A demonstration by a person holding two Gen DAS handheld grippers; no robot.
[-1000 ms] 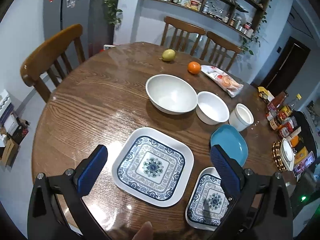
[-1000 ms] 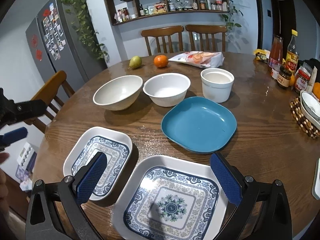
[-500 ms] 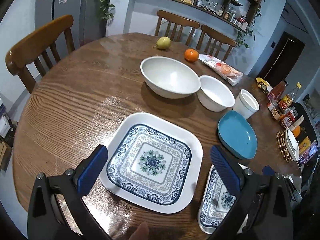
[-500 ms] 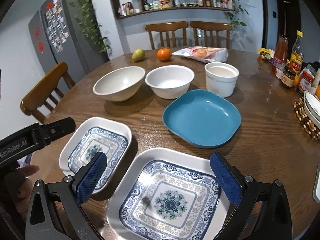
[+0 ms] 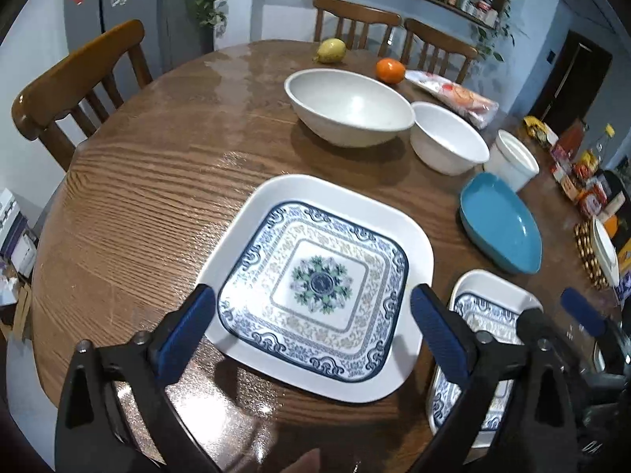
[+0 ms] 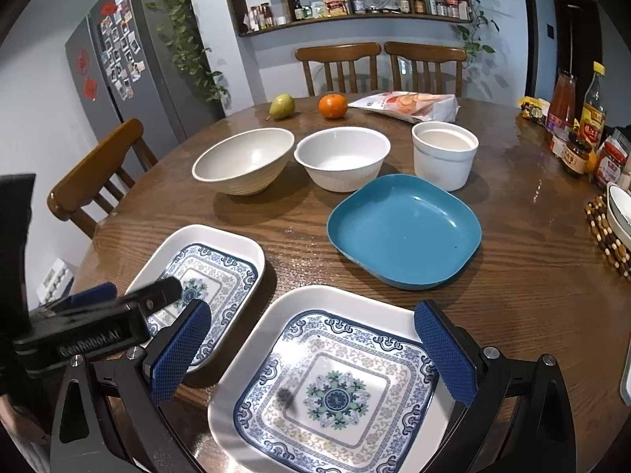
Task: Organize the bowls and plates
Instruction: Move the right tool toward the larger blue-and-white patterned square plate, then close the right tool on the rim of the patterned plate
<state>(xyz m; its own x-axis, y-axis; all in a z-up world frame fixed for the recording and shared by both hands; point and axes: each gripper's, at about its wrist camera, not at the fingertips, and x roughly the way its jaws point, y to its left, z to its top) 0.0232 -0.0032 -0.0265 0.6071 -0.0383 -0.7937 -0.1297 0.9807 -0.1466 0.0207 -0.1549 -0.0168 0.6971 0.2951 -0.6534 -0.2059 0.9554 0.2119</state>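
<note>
Across the table point(image 5: 157, 181) nothing is stacked yet: I have my left gripper point(image 5: 311, 331), jaws just narrowing but spread, astride the patterned plate point(image 5: 315, 287) at frame centre, right gripper point(image 6: 315, 354) spread too, bowls point(image 5: 347, 106) upper right.
</note>
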